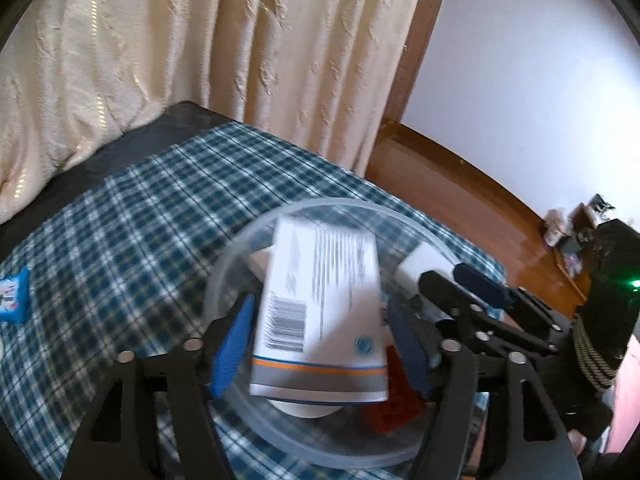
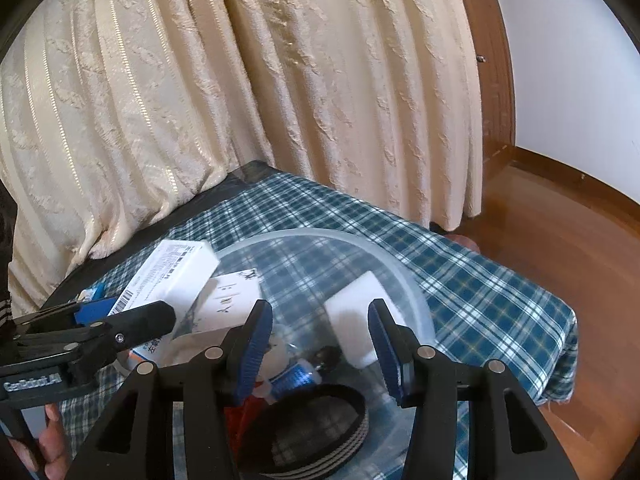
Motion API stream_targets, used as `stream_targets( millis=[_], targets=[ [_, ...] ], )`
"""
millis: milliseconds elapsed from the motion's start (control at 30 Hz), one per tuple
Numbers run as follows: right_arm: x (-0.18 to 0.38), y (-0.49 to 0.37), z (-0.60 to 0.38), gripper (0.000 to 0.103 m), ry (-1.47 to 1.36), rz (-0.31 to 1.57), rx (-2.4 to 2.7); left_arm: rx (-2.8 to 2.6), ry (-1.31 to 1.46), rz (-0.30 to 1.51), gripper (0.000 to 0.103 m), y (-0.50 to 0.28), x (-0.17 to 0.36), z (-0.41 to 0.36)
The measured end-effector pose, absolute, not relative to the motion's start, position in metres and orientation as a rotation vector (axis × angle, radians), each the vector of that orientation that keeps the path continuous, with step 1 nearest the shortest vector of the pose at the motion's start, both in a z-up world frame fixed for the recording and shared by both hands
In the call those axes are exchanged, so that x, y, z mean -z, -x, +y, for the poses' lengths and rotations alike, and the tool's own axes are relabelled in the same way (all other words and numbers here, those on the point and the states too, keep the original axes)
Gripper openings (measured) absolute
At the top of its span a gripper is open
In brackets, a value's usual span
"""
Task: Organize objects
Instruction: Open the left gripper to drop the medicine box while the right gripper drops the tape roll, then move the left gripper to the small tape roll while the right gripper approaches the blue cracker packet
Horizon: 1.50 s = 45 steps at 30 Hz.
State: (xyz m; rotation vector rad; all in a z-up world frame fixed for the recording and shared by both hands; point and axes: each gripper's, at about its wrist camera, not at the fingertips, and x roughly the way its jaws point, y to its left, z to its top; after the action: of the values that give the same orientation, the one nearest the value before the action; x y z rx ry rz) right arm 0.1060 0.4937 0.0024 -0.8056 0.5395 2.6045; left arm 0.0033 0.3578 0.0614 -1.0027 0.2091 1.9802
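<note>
A clear plastic bowl point(image 1: 224, 264) point(image 2: 400, 272) stands on the plaid cloth. My left gripper point(image 1: 320, 304) is over it, open, with a white barcoded box point(image 1: 320, 280) point(image 2: 172, 276) between its blue pads; a gap shows at the right pad. In the right wrist view the box leans on the bowl's left rim and on a white printed carton point(image 2: 232, 296). My right gripper point(image 2: 318, 312) hangs open over the bowl with nothing gripped; a white block point(image 2: 352, 320) point(image 1: 420, 264) leans on the bowl wall by its right pad. A blue tube point(image 2: 296, 378), a red item point(image 1: 392, 400) and a black striped band point(image 2: 320, 420) lie inside.
The plaid cloth point(image 1: 140, 220) covers a dark table against a cream curtain point(image 2: 280, 100). A small blue packet point(image 1: 14, 296) lies at the cloth's left edge. The wooden floor point(image 2: 560, 260) drops away to the right of the table. A hand point(image 2: 52, 440) holds the left gripper.
</note>
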Motion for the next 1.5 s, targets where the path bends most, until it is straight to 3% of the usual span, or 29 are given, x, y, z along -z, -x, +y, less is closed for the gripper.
stream_targets(
  millis=[500,1500],
  targets=[
    [-0.015,-0.099,0.475,0.053,0.773,0.542,-2.674,-2.151,1.068,0.11,0.076,0.034,-0.061,0.299],
    [-0.04,-0.041,0.349,0.071,0.842,0.283,-3.002,-2.485,1.18,0.015,0.085,0.093,-0.045,0.158]
  ],
)
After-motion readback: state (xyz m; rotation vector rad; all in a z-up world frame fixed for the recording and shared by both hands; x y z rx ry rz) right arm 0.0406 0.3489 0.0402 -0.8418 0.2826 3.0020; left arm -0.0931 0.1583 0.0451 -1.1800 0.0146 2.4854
